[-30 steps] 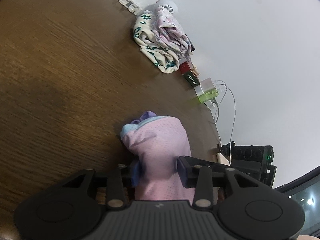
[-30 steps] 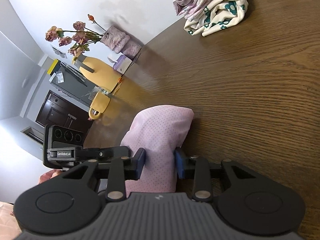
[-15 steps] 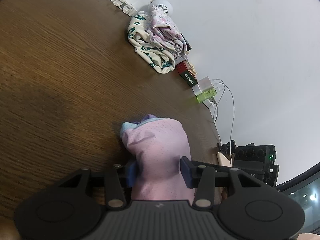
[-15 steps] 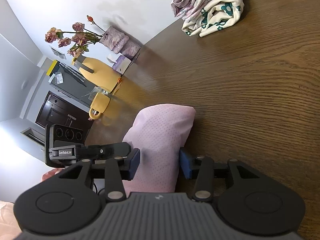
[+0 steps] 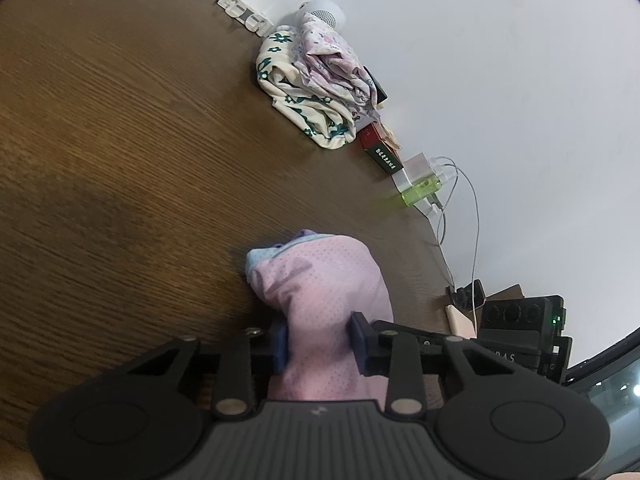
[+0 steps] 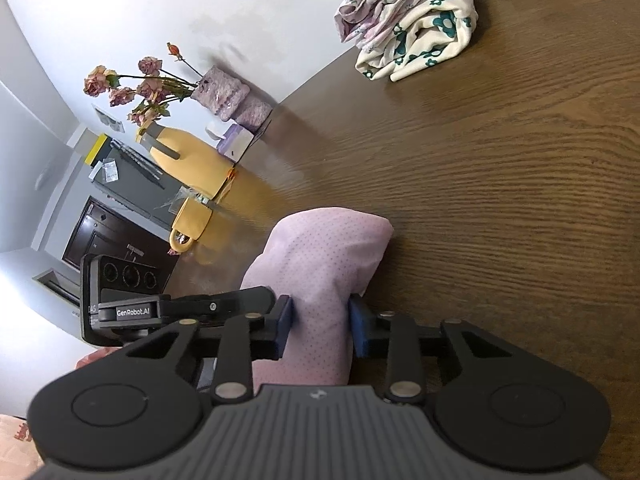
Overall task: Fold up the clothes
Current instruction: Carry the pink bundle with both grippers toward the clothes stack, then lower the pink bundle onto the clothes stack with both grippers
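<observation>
Wooden table [image 6: 500,184]: "GenRobot.AI" on left claw [image 6: 132,313] beside pink garment [image 6: 320,272].

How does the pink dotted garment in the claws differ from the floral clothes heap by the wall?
The pink dotted garment is plain pink with fine dots; the floral clothes heap shows green flowers on cream plus a pale pink print. The garment is gripped by the left claw and the right claw; the heap lies loose and crumpled, untouched. Both rest on the wooden table.
</observation>
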A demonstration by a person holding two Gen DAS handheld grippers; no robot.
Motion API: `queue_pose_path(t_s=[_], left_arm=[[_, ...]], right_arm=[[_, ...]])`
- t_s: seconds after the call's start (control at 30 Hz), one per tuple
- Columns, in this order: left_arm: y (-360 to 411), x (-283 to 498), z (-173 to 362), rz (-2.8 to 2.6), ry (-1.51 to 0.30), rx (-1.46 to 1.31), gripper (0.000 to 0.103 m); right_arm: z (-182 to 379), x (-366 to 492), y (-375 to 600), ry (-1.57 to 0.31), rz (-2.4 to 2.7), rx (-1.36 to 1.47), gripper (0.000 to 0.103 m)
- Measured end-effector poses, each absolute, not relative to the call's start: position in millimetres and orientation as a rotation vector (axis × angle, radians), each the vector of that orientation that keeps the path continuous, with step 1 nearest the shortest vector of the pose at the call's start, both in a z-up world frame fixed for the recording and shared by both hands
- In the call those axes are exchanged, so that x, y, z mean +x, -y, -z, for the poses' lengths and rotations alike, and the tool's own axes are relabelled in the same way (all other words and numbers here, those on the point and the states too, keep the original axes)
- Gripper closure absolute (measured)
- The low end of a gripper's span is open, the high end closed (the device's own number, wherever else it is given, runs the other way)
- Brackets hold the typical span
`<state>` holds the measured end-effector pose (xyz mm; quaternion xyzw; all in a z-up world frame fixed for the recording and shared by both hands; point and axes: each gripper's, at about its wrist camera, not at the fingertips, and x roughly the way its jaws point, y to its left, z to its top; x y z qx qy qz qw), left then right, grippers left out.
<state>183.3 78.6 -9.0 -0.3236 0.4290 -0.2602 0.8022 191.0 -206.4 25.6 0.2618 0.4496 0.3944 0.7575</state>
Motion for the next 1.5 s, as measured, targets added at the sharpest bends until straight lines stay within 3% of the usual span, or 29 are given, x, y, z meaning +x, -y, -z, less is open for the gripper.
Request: queue_pose_path(t_s=[0.23, 0.87, 1.5], left_arm=[[-76, 181, 9, 0.558, -0.901, -0.667, 0.079], [-74, 182, -4, 0.591, -0.83, -0.682, 0.083], [-55, 241, -90, 0.624, -0.675, -0.543, 0.083]], right_arm=[[-23, 186, 205, -0.957, -0.829, 0.586, 0.081], [-33, 176, 209, -0.87, -0.801, 0.638, 0.084], [-107, 219, 216, -0.689, -0.762, 0.626, 0.084]])
